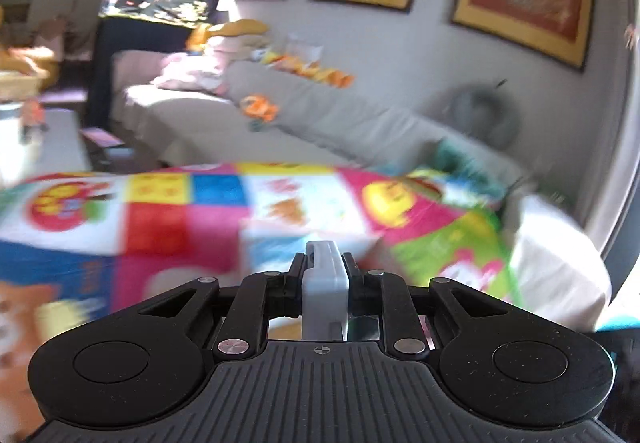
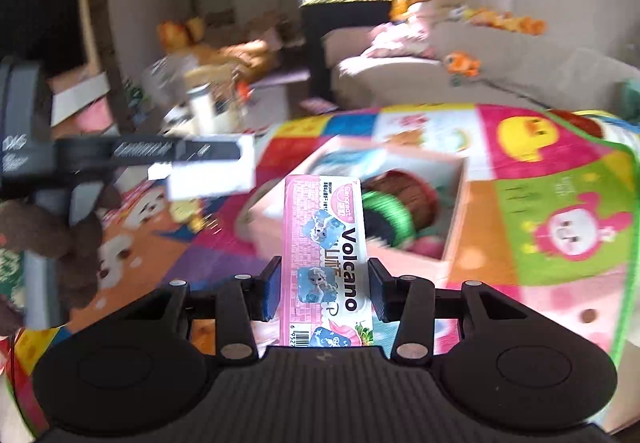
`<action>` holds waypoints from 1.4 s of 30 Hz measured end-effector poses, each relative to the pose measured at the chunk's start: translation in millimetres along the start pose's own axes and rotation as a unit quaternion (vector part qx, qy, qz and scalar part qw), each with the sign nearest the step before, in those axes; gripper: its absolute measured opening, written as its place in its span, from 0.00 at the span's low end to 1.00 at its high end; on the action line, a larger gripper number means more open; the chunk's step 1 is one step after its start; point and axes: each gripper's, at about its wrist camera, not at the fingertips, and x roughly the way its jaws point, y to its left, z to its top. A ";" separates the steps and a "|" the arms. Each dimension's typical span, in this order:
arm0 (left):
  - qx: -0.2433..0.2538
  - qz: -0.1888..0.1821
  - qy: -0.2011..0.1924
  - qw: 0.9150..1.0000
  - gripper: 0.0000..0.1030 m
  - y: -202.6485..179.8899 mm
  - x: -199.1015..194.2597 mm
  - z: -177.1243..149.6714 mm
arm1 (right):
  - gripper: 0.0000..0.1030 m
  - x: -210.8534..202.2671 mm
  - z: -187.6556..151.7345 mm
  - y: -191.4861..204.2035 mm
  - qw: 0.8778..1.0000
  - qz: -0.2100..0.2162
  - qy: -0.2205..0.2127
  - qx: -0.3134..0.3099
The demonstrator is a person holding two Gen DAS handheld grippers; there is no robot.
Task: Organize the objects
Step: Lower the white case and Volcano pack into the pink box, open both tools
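Fingers [image 2: 276, 289] of the right gripper [image 2: 324, 291] clamp a pink packet above an open box; the left pair pinch a grey piece.

Right wrist view: the packet [image 2: 324, 259], marked "Volcano", stands with its long axis running forward along the fingers, its far end reaching over the near wall of the box [image 2: 452, 243]; the box sits just ahead and slightly right on the play mat [image 2: 560, 203], a green-rimmed round toy [image 2: 384, 219] already inside; the left gripper [image 2: 200, 159] crosses at the left with a pale piece in its tip, well short of the box; so the right hand is judged nearer for a drop. Left wrist view: the left fingers [image 1: 296, 267] are closed on a grey block [image 1: 325, 283] that points forward; the mat and box [image 1: 308, 231] beyond are blurred.
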 end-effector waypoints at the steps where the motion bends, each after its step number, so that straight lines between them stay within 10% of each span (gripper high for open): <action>1: -0.013 -0.008 0.006 1.000 0.20 -1.5 14.3 0.0 | 0.42 -1.5 0.6 -5.3 1.000 -0.006 -0.005 0.005; 11: -0.056 0.066 -0.033 0.996 0.20 24.6 28.9 -11.1 | 0.42 6.7 2.5 -46.6 0.998 -0.044 -0.006 0.048; 27: -0.033 0.028 -0.003 0.999 0.20 47.6 -37.6 -75.3 | 0.41 148.0 111.2 -87.8 0.986 -0.044 0.048 0.155; 34: -0.124 -0.008 -0.012 0.992 0.20 82.6 -44.0 -111.6 | 0.41 144.7 127.2 -36.1 0.994 -0.091 0.040 -0.039; 39: -0.145 -0.020 -0.029 0.989 0.20 89.2 -49.6 -115.4 | 0.52 155.5 136.6 1.1 0.956 -0.137 0.043 -0.257; 42: -0.143 -0.024 -0.032 0.989 0.20 87.4 -52.0 -115.6 | 0.56 149.4 148.8 3.6 0.954 -0.131 0.033 -0.269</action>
